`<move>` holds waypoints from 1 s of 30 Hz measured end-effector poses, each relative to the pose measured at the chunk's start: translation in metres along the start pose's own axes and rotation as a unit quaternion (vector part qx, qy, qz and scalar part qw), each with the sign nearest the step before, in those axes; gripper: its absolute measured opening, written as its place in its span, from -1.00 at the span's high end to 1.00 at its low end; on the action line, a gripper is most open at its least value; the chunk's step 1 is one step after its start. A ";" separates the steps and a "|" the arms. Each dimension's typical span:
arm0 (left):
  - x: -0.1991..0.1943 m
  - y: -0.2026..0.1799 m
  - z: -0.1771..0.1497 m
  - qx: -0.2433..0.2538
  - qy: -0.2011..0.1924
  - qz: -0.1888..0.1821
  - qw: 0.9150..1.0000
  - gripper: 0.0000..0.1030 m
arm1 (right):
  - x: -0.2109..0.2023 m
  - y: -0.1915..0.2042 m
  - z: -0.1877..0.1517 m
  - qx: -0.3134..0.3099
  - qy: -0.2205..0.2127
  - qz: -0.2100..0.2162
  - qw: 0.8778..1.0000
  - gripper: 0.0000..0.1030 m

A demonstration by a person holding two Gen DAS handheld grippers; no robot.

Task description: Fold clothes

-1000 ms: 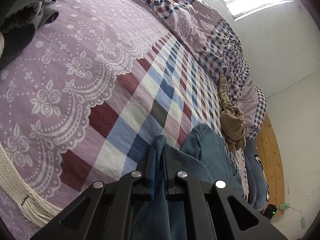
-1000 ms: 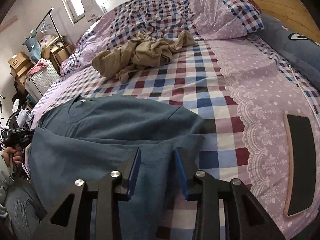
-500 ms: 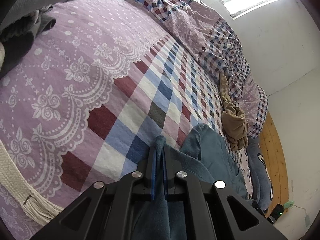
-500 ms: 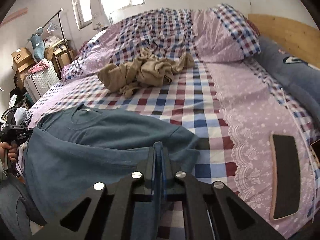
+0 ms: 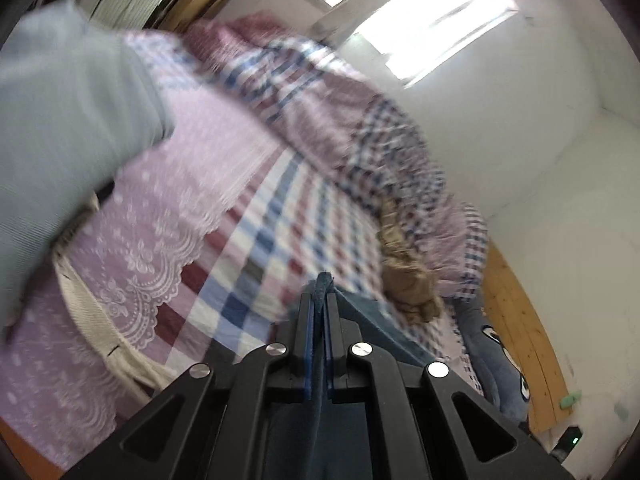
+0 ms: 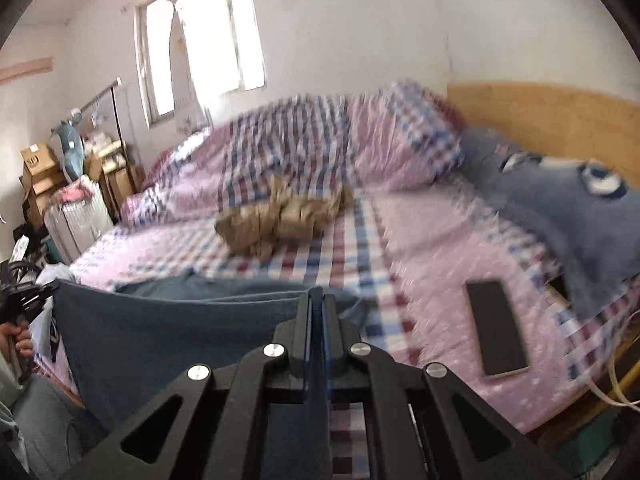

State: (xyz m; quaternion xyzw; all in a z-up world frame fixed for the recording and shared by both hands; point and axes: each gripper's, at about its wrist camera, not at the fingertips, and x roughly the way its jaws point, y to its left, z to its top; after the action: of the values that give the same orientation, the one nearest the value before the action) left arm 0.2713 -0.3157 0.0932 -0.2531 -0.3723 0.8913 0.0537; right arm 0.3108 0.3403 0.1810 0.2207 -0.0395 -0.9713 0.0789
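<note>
blue shirt (image 6: 168,332) | left tongs (image 5: 318,296) clamped | right tongs (image 6: 316,304) clamped, both angled down

A home bedroom: checked bed (image 6: 360,240), wooden headboard (image 6: 540,116), window (image 6: 208,40), stacked boxes (image 6: 38,168).

The left gripper (image 5: 319,300) has its fingers (image 5: 306,320) pressed together on a fold of the blue shirt (image 5: 372,320), pointing somewhat downward. The right gripper (image 6: 318,312) likewise clamps its fingers (image 6: 306,324) on the shirt's edge, tilted a little below level. In the right wrist view, a hand (image 6: 18,340) grips the left gripper's handle at the far left edge. A pale sleeve (image 5: 68,140) fills the left wrist view's upper left.
</note>
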 end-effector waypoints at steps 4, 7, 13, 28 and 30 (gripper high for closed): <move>-0.062 -0.028 -0.009 0.048 -0.037 -0.020 0.998 0.95 | -0.046 0.011 0.014 -0.016 -0.045 -0.013 0.999 0.95; -0.097 -0.036 -0.014 0.045 -0.049 -0.030 0.997 0.95 | -0.060 0.015 0.014 -0.016 -0.044 -0.011 0.999 0.95; -0.127 -0.043 -0.010 0.031 -0.065 -0.045 0.996 0.95 | -0.061 0.011 0.009 0.008 -0.026 -0.008 1.000 0.95; 0.028 -0.053 0.057 0.019 0.007 0.011 1.000 0.95 | 0.098 -0.019 0.074 0.040 0.038 0.017 0.998 0.95; 0.055 -0.053 0.068 0.019 0.016 0.025 0.999 0.95 | 0.128 -0.025 0.085 0.039 0.047 0.019 0.998 0.95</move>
State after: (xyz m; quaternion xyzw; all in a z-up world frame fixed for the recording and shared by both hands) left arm 0.1856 -0.3050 0.1475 -0.2759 -0.3474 0.8952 0.0423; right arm 0.1569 0.3471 0.2007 0.2686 -0.0778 -0.9558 0.0907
